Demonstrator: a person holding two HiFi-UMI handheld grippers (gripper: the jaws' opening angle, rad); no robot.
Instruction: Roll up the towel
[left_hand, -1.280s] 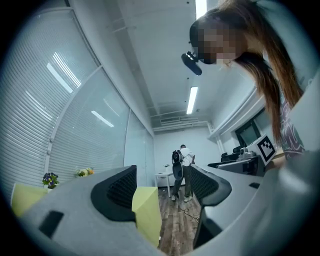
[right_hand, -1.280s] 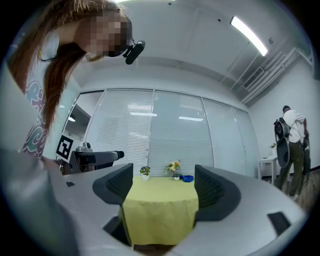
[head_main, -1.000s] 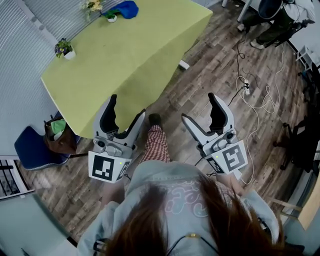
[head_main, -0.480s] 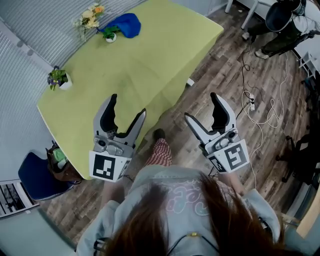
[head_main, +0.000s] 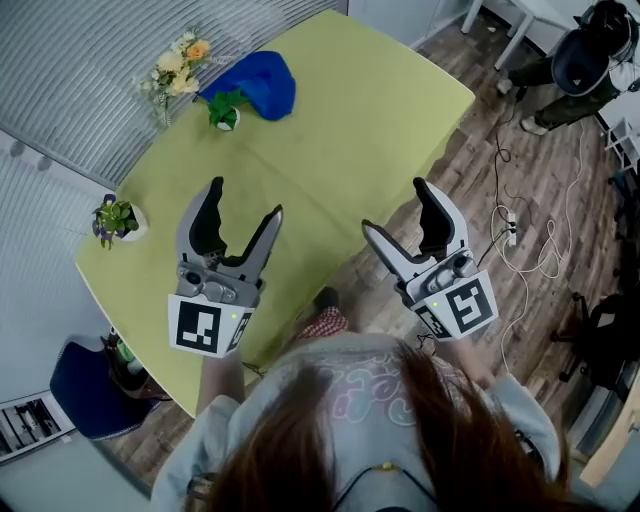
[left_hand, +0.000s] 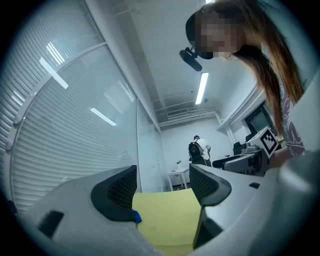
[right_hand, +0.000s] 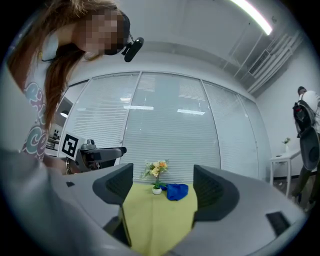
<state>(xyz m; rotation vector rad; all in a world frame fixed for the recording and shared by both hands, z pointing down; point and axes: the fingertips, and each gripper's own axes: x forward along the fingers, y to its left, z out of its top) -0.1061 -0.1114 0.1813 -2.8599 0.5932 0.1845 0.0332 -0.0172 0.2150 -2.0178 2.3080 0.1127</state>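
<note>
Both grippers come forward: the left hand-held gripper (head_main: 245, 198) now hangs over the desk (head_main: 350, 120), the right hand-held gripper (head_main: 396, 206) reaches its edge, and the blue towel (head_main: 265, 85) is nearer.

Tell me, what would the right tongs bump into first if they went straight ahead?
Probably the blue towel at the far end of the table, beside the flower pot; depth is unclear.

Matt, smooth yellow-green top on the bench (head_main: 340, 130). Soft, crumpled blue cloth for the towel (head_main: 262, 85) at the far side. Smooth grey plastic on left claw (head_main: 245, 198) and right claw (head_main: 395, 207), with dimpled black pads (right_hand: 208, 190). Wood-grain plank floor (head_main: 480, 190) to the right.
</note>
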